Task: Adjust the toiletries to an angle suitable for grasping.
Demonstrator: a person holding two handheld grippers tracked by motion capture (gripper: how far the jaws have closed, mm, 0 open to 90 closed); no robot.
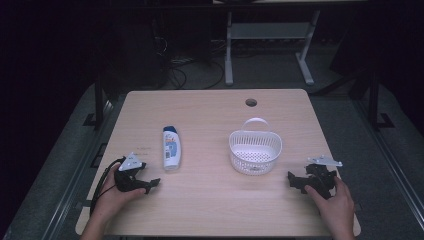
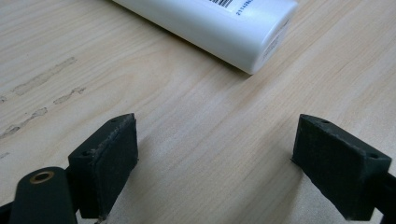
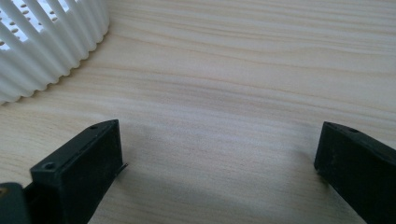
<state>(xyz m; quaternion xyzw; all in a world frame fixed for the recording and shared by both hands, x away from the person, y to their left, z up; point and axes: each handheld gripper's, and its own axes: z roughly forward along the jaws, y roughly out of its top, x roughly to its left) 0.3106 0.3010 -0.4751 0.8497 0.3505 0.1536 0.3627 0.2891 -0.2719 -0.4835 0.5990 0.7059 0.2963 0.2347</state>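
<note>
Left tool (image 1: 150, 185) rests on the desk (image 1: 210, 210) at the near left edge, held in the left hand (image 1: 116, 196); jaws spread wide, nothing between them. Right tool (image 1: 295, 181) rests at the near right, in the right hand (image 1: 336, 200); jaws likewise released and empty.

Shampoo bottle (image 1: 171, 148) lies flat just past the left tool, at about 1 o'clock from it, cap end pointing to 12 o'clock. In the left gripper view its base end (image 2: 261, 42) sits ahead and slightly right of the gap between the jaws, apart from both pads.

White basket (image 1: 255, 150) stands upright at about 11 o'clock from the right tool, handle at its far rim; its ribbed wall (image 3: 51, 42) is near that tool's left jaw, not touching.

Judgement: step in hand is the approach to the bottle. Best to straddle the body across its narrow width near mid-length, jaws kept level with the desk, and close firmly, since the smooth plastic could slip or roll. Basket looks the likely destination.
</note>
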